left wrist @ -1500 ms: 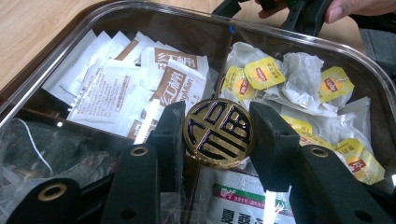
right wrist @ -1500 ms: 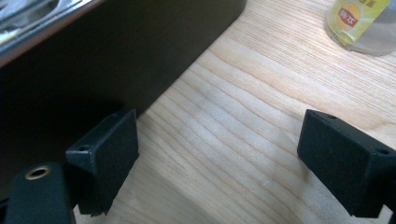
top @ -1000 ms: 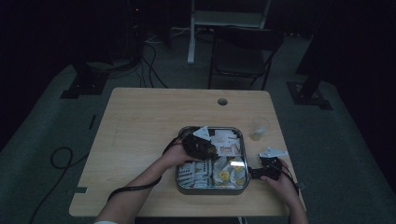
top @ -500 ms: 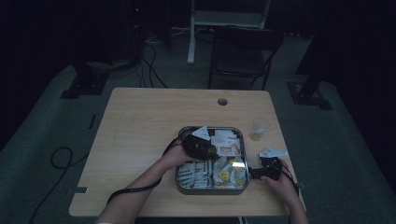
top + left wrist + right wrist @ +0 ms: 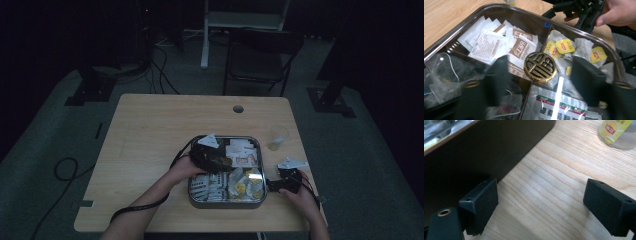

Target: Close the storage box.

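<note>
In the high view, the left gripper (image 5: pixel 212 155) hovers over the tea box (image 5: pixel 260 150) on the desk (image 5: pixel 150 135); a glass (image 5: pixel 276 137) stands just right of the box. In the left gripper view, jaws, just opened, flank the gold knob (image 5: pixel 540 66) untouching, unlike before. In the right gripper view, the right gripper (image 5: pixel 540 207) gapes beside the box wall.

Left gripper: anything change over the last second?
The left gripper has just been opening its jaws; they now stand either side of the gold knob on the tin's clear lid, without pressing it. Right gripper, tin and cup stayed put.
</note>
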A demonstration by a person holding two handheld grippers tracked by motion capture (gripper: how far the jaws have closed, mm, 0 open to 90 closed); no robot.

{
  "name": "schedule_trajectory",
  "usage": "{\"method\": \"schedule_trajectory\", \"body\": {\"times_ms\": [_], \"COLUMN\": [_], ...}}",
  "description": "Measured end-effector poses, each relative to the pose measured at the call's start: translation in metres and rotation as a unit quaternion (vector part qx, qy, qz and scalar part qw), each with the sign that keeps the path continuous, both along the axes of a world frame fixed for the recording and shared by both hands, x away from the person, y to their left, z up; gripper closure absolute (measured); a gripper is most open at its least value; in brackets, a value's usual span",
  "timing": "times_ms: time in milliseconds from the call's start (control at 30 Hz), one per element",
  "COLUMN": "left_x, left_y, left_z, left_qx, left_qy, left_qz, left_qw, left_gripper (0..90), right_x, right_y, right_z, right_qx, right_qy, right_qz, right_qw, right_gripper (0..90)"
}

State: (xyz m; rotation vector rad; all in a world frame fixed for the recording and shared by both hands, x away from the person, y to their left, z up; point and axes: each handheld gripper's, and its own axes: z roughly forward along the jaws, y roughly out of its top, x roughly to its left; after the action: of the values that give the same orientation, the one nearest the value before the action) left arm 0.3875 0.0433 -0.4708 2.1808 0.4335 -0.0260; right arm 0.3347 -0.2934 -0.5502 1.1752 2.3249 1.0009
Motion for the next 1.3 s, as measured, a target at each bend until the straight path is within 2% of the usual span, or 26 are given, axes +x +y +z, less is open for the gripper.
{"method": "schedule_trajectory", "body": {"times_ms": [100, 233, 267, 333, 433, 533, 633, 767, 900, 1033, 1133, 1167, 1300], "left_x": [-0.003, -0.007, -0.008, -0.009, -0.011, -0.012, -0.011, -0.007, -0.004, 0.0, 0.002, 0.003, 0.004], "left_y": [0.001, 0.001, 0.002, 0.003, 0.008, 0.015, 0.022, 0.028, 0.037, 0.047, 0.052, 0.058, 0.068], "left_z": [-0.001, 0.002, 0.003, 0.004, 0.007, 0.009, 0.011, 0.01, 0.01, 0.009, 0.008, 0.006, 0.003], "left_qx": [-0.003, -0.003, -0.002, -0.002, 0.002, -0.009, -0.011, 0.001, -0.012, -0.013, -0.013, -0.019, -0.027], "left_qy": [-0.001, -0.013, -0.014, -0.014, -0.024, -0.037, -0.054, -0.07, -0.075, -0.078, -0.076, -0.075, -0.082], "left_qz": [0.002, 0.002, 0.003, 0.007, 0.02, 0.044, 0.079, 0.117, 0.151, 0.175, 0.182, 0.191, 0.205], "left_qw": [1.0, 0.9999, 0.9999, 0.9999, 0.9995, 0.9983, 0.9953, 0.9907, 0.9857, 0.9813, 0.9804, 0.9785, 0.9749], "left_gripper": [16.0, 14.6, 8.1, 0.8, 0.8, 0.8, 0.8, 0.8, 0.8, 0.8, 0.8, 0.8, 0.8], "right_x": [0.0, 0.0, 0.0, 0.0, 0.0, 0.0, 0.0, 0.0, 0.0, 0.0, 0.0, 0.0, 0.0], "right_y": [0.0, 0.0, 0.0, 0.0, 0.0, 0.0, 0.0, 0.0, 0.0, 0.0, 0.0, 0.0, 0.0], "right_z": [0.0, 0.0, 0.0, 0.0, 0.0, 0.0, 0.0, 0.0, 0.0, 0.0, 0.0, 0.0, 0.0], "right_qx": [0.0, 0.0, 0.0, 0.0, 0.0, 0.0, 0.0, 0.0, 0.0, 0.0, 0.0, 0.0, 0.0], "right_qy": [-0.001, -0.001, 0.0, 0.0, 0.0, -0.001, 0.0, 0.0, 0.0, 0.0, 0.0, 0.0, 0.001], "right_qz": [0.0, 0.001, 0.0, 0.0, 0.0, 0.0, 0.0, 0.0, 0.0, 0.0, 0.0, 0.0, 0.0], "right_qw": [1.0, 1.0, 1.0, 1.0, 1.0, 1.0, 1.0, 1.0, 1.0, 1.0, 1.0, 1.0, 1.0], "right_gripper": [12.1, 12.1, 12.1, 12.1, 12.1, 12.1, 12.1, 12.0, 12.1, 12.1, 12.1, 12.1, 12.1]}}
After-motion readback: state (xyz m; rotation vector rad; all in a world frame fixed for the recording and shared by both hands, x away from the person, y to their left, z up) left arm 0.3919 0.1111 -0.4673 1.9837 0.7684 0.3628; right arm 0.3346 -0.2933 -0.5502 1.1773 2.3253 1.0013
